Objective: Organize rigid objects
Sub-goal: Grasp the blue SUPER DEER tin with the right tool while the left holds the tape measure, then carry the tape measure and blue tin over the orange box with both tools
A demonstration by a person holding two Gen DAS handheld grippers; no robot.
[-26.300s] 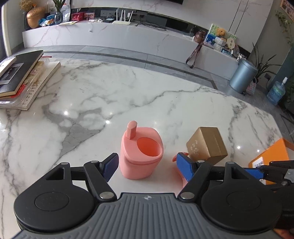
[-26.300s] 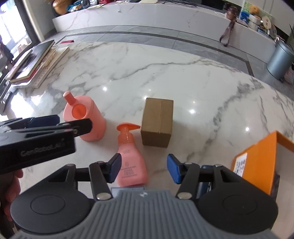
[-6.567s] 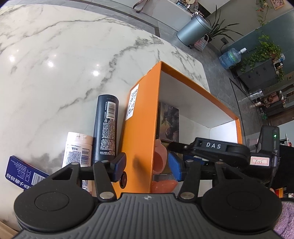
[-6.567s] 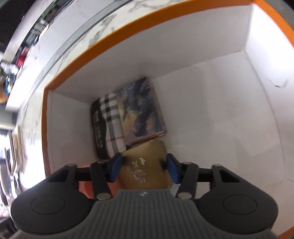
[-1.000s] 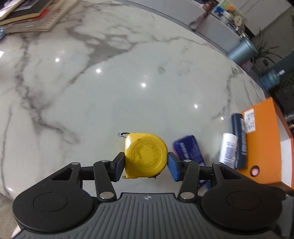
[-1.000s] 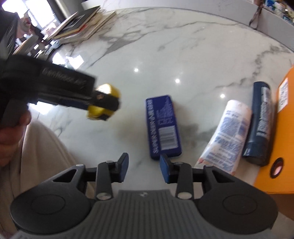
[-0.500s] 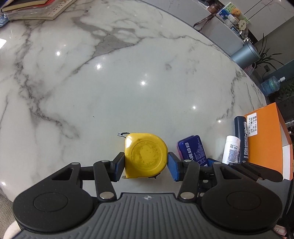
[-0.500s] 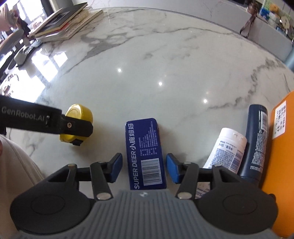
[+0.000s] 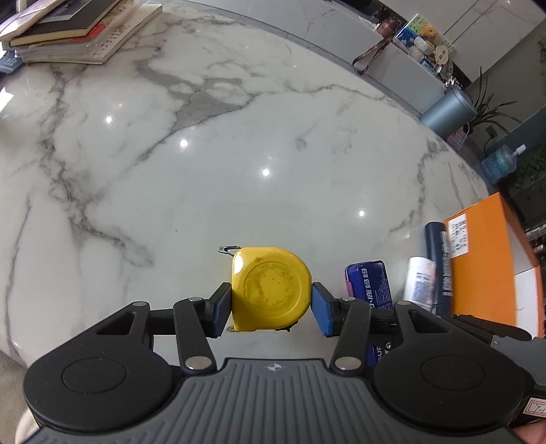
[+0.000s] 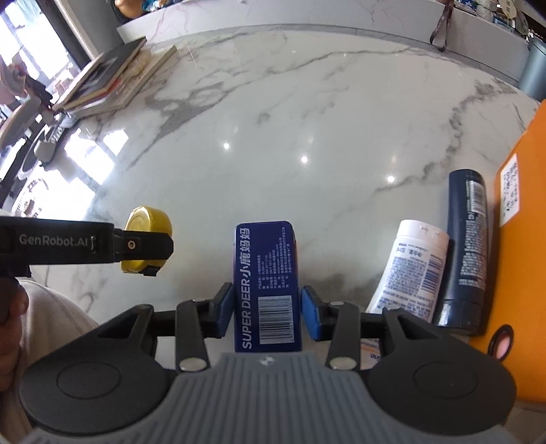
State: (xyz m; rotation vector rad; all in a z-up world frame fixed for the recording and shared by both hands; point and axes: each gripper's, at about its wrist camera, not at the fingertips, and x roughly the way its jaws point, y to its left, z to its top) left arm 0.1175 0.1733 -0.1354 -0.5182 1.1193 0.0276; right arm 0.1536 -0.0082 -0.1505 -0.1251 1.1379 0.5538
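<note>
**Tape measure pinched on the left, blue box between the right fingers**

Left wrist view: the left gripper (image 9: 272,309) pinches a yellow tape measure (image 9: 271,288) by its two flat sides, both blue pads pressed against the case, its metal hook pointing away from the camera. Whether it is lifted off the marble bench (image 9: 204,164) or resting on it cannot be told here. To the right a blue box (image 9: 368,283) lies flat, then a white tube (image 9: 419,285) and a dark bottle (image 9: 438,263) side by side, the bottle lying against the wall of an orange box (image 9: 484,266). A stack of books (image 9: 78,30) sits at the far left corner of the bench.

Right wrist view: the right gripper (image 10: 267,312) straddles the near end of the blue box (image 10: 266,273), which lies lengthwise on the bench (image 10: 307,119). The pads sit just beside its long sides; I cannot tell whether they press on it. The left gripper (image 10: 146,246) reaches in from the left with the tape measure (image 10: 146,222) in its grip, well clear of the blue box. On the right the white tube (image 10: 413,269) leans against the dark bottle (image 10: 465,246), which lies alongside the orange box (image 10: 522,239). The books (image 10: 112,82) lie at the far left.
</note>
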